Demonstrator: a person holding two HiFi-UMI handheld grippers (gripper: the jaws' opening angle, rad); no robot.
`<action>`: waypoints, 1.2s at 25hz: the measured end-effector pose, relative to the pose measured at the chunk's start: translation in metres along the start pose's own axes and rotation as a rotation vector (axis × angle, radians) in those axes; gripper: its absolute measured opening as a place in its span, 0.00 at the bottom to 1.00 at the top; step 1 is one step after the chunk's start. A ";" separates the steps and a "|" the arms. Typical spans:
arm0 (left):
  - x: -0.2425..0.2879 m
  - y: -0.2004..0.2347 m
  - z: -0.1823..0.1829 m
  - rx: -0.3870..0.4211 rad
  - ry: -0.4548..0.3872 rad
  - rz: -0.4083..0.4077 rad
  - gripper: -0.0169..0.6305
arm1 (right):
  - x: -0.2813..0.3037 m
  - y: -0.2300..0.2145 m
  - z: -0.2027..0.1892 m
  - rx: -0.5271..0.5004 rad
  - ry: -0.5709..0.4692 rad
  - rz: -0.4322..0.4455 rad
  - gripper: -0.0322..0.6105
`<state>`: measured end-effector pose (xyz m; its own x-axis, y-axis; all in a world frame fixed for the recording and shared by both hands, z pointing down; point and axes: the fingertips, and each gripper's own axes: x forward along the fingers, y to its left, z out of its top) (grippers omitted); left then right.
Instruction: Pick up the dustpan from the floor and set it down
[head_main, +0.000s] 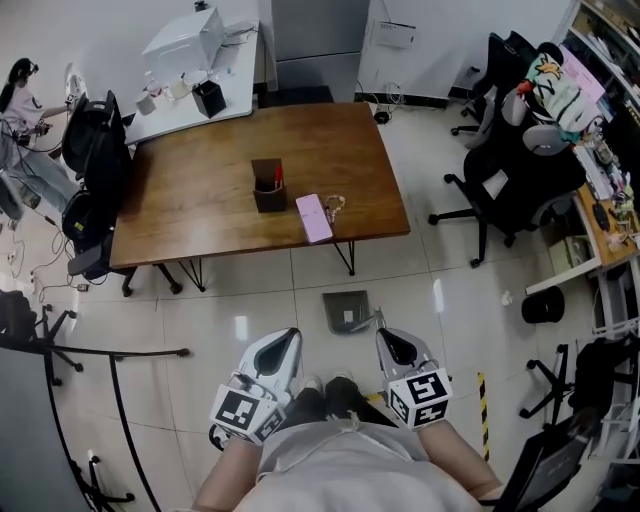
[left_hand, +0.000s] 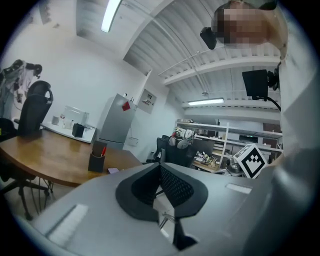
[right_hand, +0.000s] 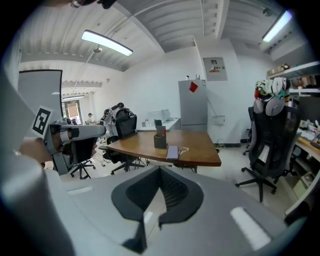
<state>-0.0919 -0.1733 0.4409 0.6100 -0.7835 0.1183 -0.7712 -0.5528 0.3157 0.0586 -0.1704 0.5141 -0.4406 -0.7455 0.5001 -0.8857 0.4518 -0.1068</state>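
Dustpan (head_main: 346, 310): grey, lying flat on the pale floor (head_main: 250, 300), touched by neither tool; its handle angles toward the person's right.
Dustpan position: just beyond the near edge of the wooden table (head_main: 200, 200), near the table's front leg, ahead of the person and between the lines of the two tools.
Left gripper (head_main: 291, 336): held low in front of the person's body and pointing toward the table. Its tip is near the dustpan's left side but apart from it.
Left gripper jaws: clenched, pads meeting at the tip, nothing between them (left gripper view).
Right gripper (head_main: 383, 336): held beside the left one, with its tip just short of the dustpan's handle end and a gap visible between them.
Right gripper jaws: clenched tip to tip, empty (right gripper view).
Table top: dark pen holder (head_main: 268, 186) near the centre, with a pink pad (head_main: 314, 217) lying flat to its right, closer to the near edge.
Surroundings: black office chair (head_main: 500, 180) to the right of the table; yellow-black tape strip (head_main: 484, 405) on the floor beside the right gripper.
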 end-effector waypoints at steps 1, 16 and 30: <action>0.005 0.001 -0.001 0.011 0.011 -0.001 0.05 | 0.005 -0.006 -0.005 0.004 0.024 -0.005 0.05; 0.054 0.040 -0.075 0.014 0.118 0.070 0.05 | 0.121 -0.089 -0.184 0.140 0.536 -0.051 0.49; 0.053 0.059 -0.104 -0.004 0.110 0.094 0.05 | 0.159 -0.089 -0.241 0.255 0.755 0.000 0.06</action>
<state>-0.0867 -0.2177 0.5638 0.5517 -0.7958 0.2497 -0.8252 -0.4771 0.3025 0.1028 -0.2111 0.8104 -0.3030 -0.1710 0.9375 -0.9322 0.2577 -0.2543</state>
